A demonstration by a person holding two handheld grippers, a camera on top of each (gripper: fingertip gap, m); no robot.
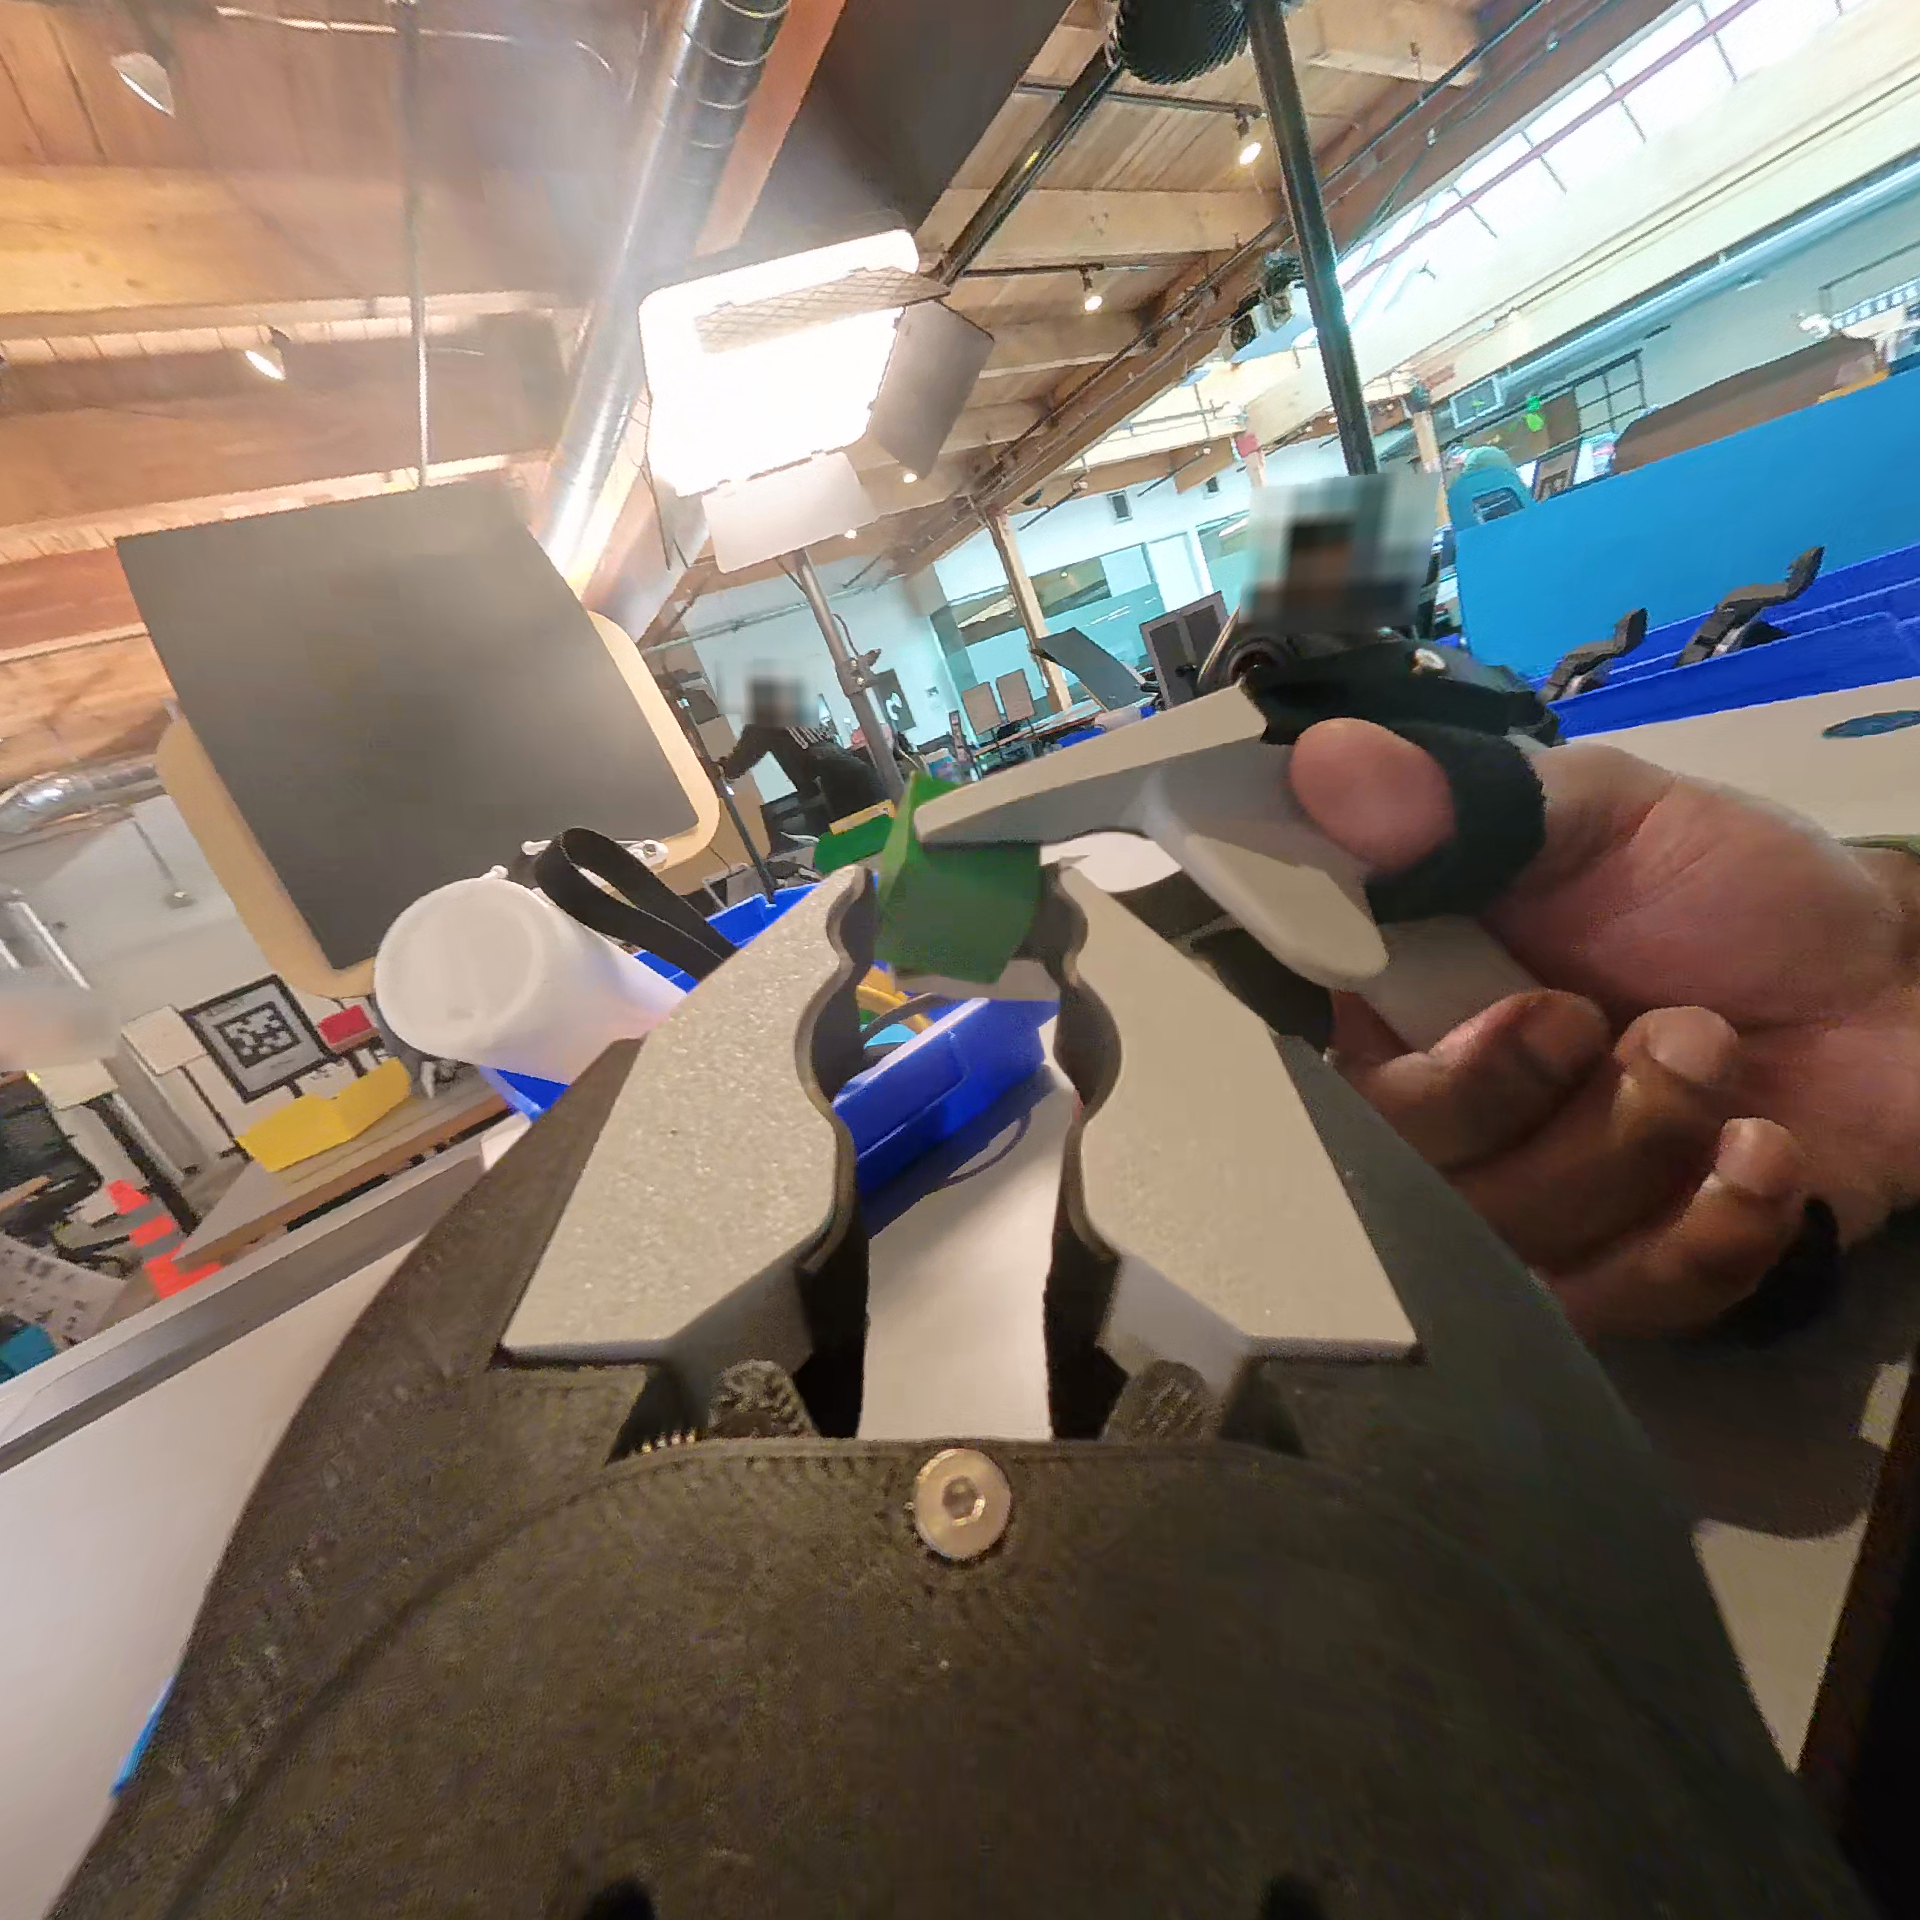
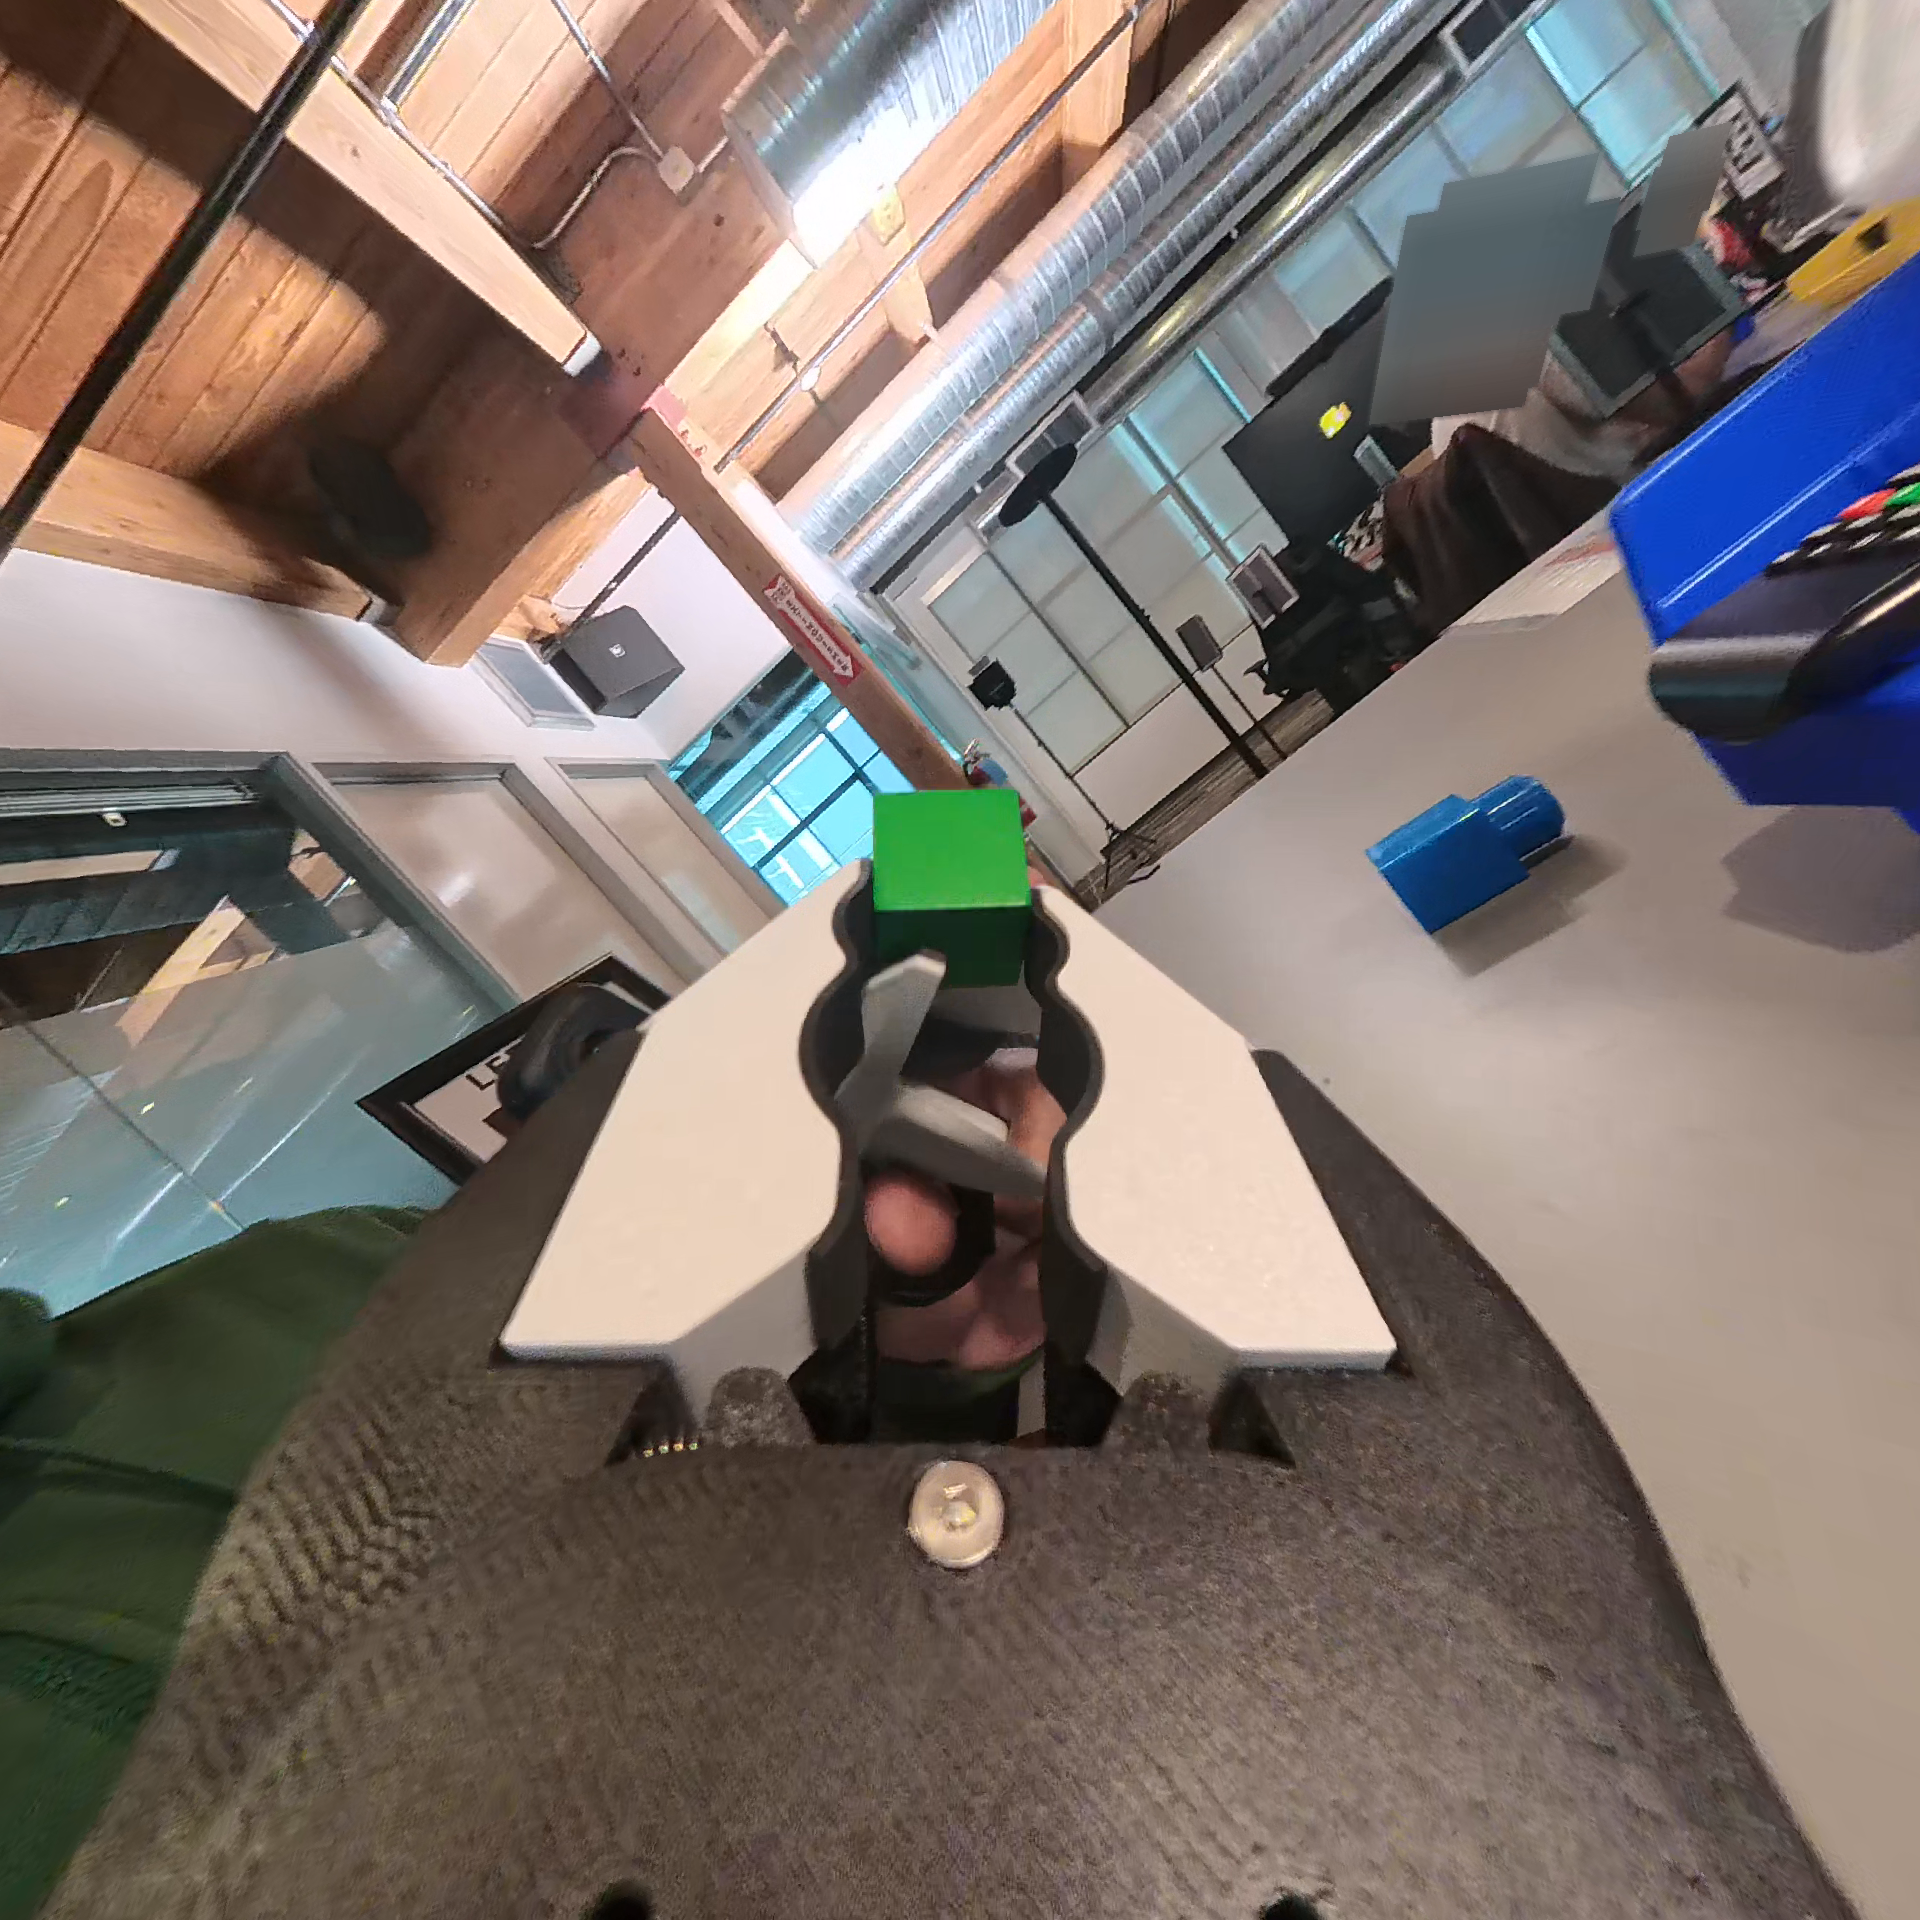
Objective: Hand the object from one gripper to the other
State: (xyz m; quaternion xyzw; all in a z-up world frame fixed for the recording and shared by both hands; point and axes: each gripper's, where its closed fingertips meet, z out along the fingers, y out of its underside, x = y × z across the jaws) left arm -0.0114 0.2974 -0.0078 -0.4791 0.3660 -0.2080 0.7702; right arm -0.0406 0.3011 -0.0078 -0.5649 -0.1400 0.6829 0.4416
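A green block (image 1: 951,920) is held in the air between both grippers. In the left wrist view my left gripper (image 1: 954,894) has a fingertip against each side of the block. My right gripper (image 1: 987,894) comes in from the right in a person's hand (image 1: 1621,997), with one finger on top of the block and one under it. In the right wrist view the green block (image 2: 951,878) sits snugly between my right gripper's (image 2: 951,894) fingertips. The left gripper's grey fingers (image 2: 894,1023) and a hand show through the gap behind.
A blue bin (image 1: 935,1081) with a white cylinder (image 1: 499,982) and black straps stands just beyond the block. In the right wrist view a blue plastic part (image 2: 1465,862) lies on the grey table (image 2: 1455,1143) and a blue bin (image 2: 1787,499) stands at the right. Only a small space, under 4 cm, lies between the two pairs of fingers.
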